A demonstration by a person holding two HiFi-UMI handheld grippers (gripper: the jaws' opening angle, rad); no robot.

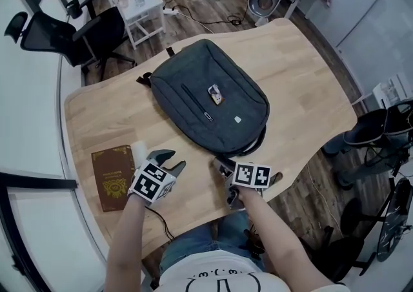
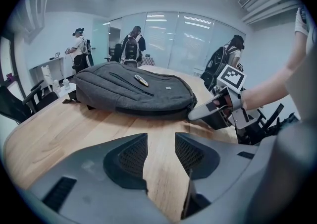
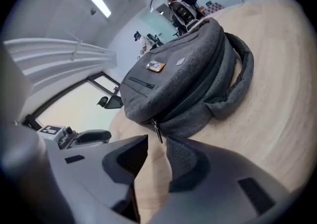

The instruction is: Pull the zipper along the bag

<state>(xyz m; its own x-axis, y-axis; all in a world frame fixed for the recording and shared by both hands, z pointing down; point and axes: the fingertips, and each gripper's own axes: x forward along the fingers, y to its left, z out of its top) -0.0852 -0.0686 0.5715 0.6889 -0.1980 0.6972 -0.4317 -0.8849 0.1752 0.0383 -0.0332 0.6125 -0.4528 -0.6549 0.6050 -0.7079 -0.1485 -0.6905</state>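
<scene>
A grey backpack (image 1: 206, 93) lies flat in the middle of the wooden table (image 1: 303, 77). Its zipper runs along the side seam, and the metal zipper pull (image 3: 157, 131) hangs at the bag's near corner. My right gripper (image 1: 224, 171) is at that corner, open. In the right gripper view the pull dangles just beyond the tips (image 3: 157, 151), with a gap on both sides. My left gripper (image 1: 171, 160) hovers over bare wood left of the corner, open and empty (image 2: 161, 151). From the left gripper view, the right gripper (image 2: 213, 111) touches the backpack (image 2: 133, 91) edge.
A brown book (image 1: 113, 177) lies near the table's left front edge. Black office chairs (image 1: 90, 32) and a small white side table (image 1: 142, 10) stand beyond the far left edge. Another chair (image 1: 381, 129) is at the right. People (image 2: 131, 47) stand far behind the table.
</scene>
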